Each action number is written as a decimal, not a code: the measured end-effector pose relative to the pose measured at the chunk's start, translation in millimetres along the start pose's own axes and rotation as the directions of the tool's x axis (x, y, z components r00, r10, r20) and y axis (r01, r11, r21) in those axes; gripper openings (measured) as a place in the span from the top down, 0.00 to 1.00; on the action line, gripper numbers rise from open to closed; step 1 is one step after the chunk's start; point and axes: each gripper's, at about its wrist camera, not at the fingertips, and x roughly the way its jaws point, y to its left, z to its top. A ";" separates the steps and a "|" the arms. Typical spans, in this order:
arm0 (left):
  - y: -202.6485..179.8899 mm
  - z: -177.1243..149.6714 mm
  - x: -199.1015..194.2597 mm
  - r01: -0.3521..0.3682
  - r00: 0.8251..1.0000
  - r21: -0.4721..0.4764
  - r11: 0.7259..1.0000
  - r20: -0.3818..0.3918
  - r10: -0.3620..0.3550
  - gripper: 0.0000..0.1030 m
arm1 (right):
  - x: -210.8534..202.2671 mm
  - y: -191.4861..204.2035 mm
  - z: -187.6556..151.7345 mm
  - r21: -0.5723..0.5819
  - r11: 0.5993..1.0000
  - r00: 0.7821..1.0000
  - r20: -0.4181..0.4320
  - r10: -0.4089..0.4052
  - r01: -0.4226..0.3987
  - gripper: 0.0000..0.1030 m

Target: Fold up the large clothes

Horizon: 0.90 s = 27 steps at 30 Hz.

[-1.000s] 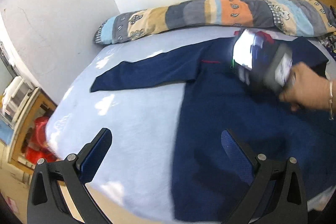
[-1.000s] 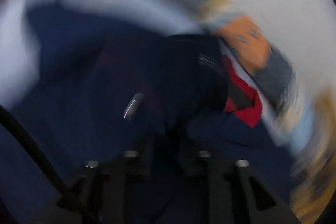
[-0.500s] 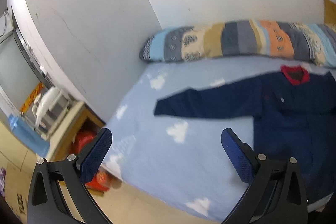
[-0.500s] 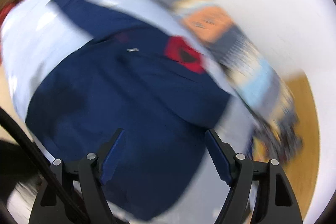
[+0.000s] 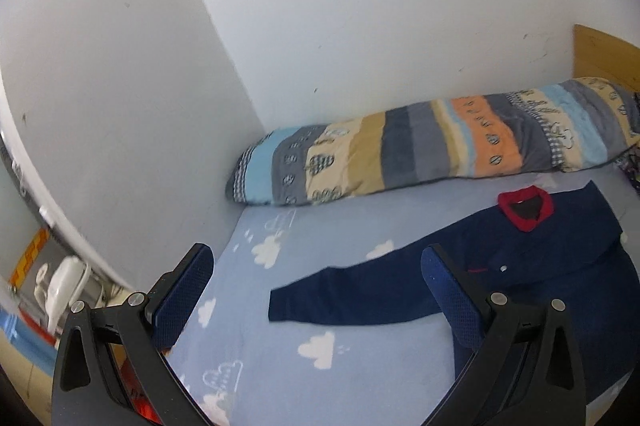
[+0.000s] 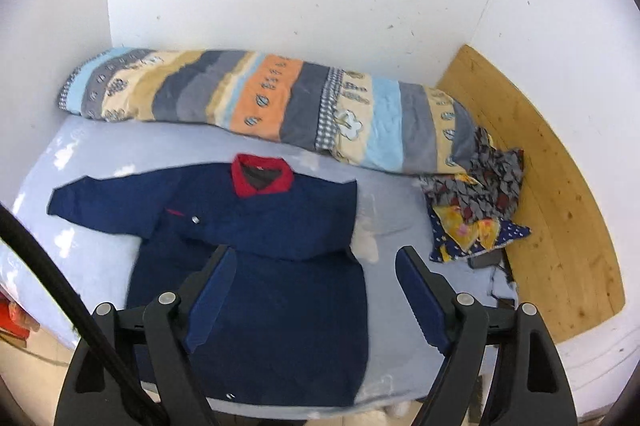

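Observation:
A navy blue jacket with a red collar lies flat on the light blue bed sheet. Its right sleeve is folded across the chest; its left sleeve lies stretched out to the left. The jacket also shows in the left wrist view. My left gripper is open and empty, held above the bed's left part. My right gripper is open and empty, held above the jacket's lower half.
A rolled striped quilt lies along the wall behind the jacket. A patterned cushion sits at the right by a wooden headboard. White walls enclose the bed at the back and left. Furniture and a red object stand past the bed's left edge.
Both grippers have pulled back and up from the jacket. The right gripper, earlier close over the collar with narrow jaws, now stands open, away from the cloth.

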 end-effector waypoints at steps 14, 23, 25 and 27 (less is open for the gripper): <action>-3.8 31.4 -16.8 0.076 0.993 0.007 0.997 -0.088 -0.076 0.00 | -25.7 -16.1 94.2 0.006 0.981 0.977 0.100 0.191 -0.192 0.08; -50.7 77.0 -19.7 0.083 0.980 -0.096 0.992 -0.171 -0.099 0.00 | 14.5 -42.7 61.1 -0.103 0.956 0.958 0.055 0.281 -0.275 0.11; -54.7 83.2 -27.0 0.067 0.976 -0.129 0.989 -0.199 -0.092 0.00 | 25.4 -51.5 54.3 -0.109 0.946 0.948 0.054 0.312 -0.305 0.11; -50.6 84.7 -35.3 0.042 0.970 -0.174 0.984 -0.230 -0.082 0.00 | 44.2 -55.1 47.4 -0.131 0.935 0.942 0.030 0.335 -0.329 0.11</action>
